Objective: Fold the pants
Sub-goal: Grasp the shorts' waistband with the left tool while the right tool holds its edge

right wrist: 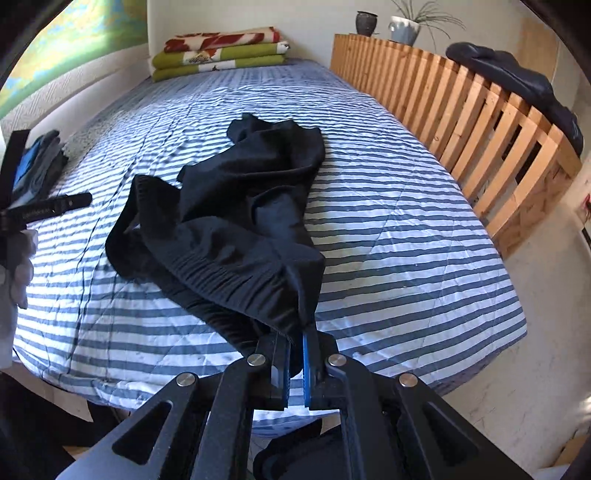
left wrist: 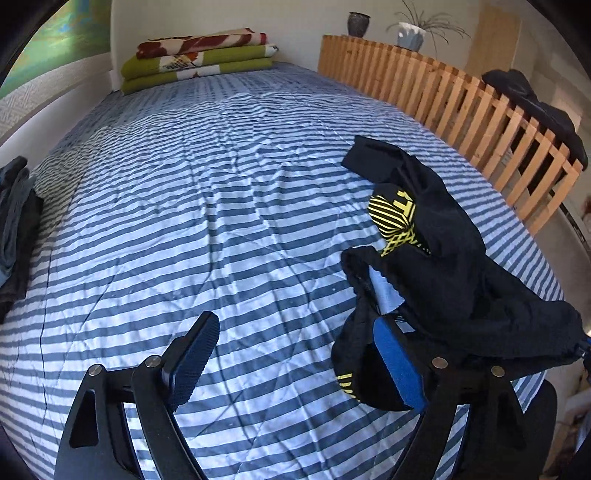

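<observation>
A blue-and-white striped quilt (left wrist: 184, 206) covers the bed, folded green and red blankets (left wrist: 199, 59) stacked at its far end; a slatted wooden rail (right wrist: 480, 110) lines one side, draped with dark clothing (right wrist: 517, 81), beside a potted plant (left wrist: 412, 33) and vase (left wrist: 357, 23)

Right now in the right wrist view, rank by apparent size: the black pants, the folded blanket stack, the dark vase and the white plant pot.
1. Black pants, but they lie nearest the camera, which enlarges them.
2. Folded blanket stack.
3. White plant pot and dark vase: too alike to rank.
</observation>
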A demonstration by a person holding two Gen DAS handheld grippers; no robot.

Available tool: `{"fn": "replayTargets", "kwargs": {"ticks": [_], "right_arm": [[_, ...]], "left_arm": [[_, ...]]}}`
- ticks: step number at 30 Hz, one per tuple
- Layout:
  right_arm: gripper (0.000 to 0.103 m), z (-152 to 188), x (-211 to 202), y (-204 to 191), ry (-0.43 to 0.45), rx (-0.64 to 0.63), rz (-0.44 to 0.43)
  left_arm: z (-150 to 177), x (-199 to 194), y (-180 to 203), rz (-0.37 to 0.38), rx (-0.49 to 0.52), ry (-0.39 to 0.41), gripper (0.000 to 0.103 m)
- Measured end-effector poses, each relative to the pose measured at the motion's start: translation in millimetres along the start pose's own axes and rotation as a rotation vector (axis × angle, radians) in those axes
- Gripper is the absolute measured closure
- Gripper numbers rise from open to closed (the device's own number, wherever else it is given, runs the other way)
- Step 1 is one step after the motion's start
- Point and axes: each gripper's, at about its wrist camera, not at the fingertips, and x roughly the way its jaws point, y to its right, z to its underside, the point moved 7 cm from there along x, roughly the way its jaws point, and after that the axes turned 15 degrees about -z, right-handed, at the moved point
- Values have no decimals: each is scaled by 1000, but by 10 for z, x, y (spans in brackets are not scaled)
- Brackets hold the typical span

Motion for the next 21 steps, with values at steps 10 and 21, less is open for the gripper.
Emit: {"fn": "replayTargets", "kwargs": {"ticks": [10, 21], "right_arm": [[99, -137, 104, 185, 26, 9, -24], [99, -393, -104, 303, 82, 49, -8]], "left_arm": [[-74, 582, 360, 17, 46, -121, 67], [-222, 77, -157, 104, -164, -33, 98]]}}
